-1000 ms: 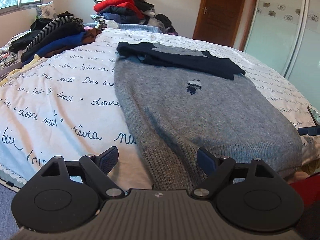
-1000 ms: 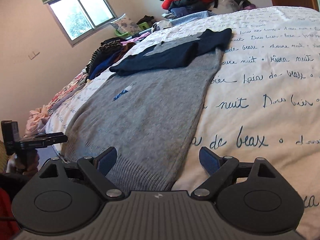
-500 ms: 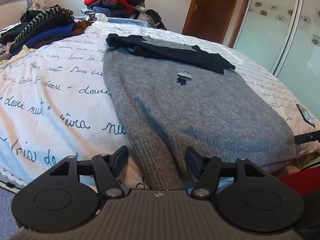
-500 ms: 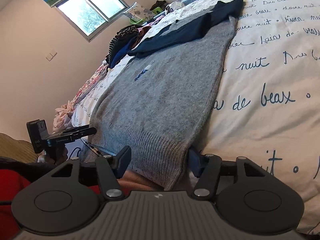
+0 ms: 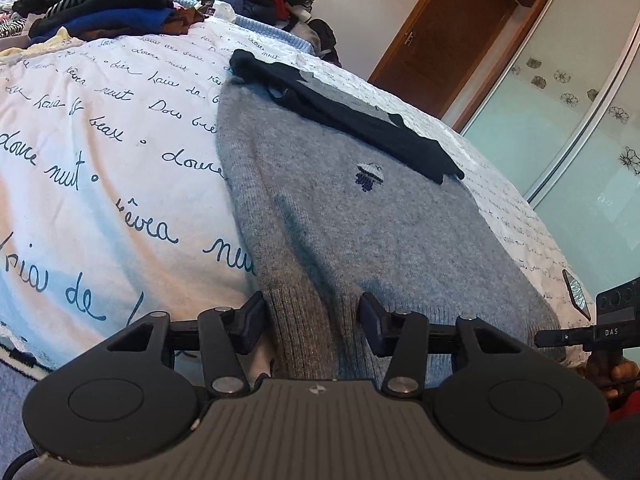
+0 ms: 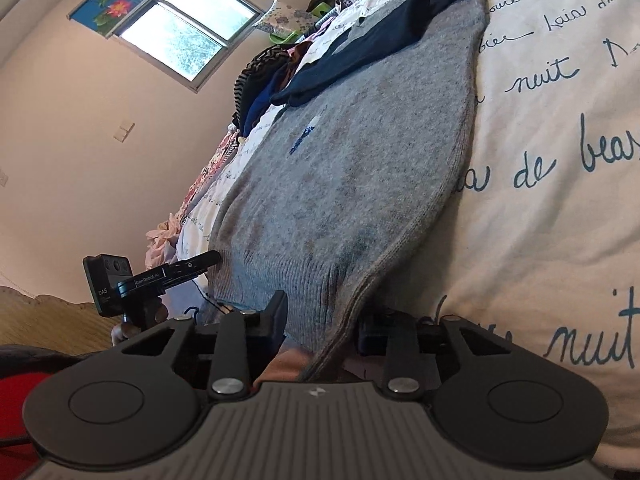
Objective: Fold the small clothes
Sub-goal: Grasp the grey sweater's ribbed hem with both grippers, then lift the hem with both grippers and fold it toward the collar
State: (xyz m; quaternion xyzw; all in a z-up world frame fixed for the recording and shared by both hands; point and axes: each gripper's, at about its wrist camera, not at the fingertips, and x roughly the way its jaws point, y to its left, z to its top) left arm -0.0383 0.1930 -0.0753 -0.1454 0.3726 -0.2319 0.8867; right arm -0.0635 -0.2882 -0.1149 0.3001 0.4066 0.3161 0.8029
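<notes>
The left gripper (image 5: 312, 322) stands partly open, its fingers straddling the ribbed hem at one corner of the grey sweater (image 5: 360, 232) without pinching it. The right gripper (image 6: 322, 326) is likewise partly open around the hem's other corner. The sweater lies flat on the bed (image 5: 100, 152), its hem at the bed's near edge, dark sleeves (image 5: 352, 116) folded across its far end. Bare bedspread flanks the sweater on both sides.
</notes>
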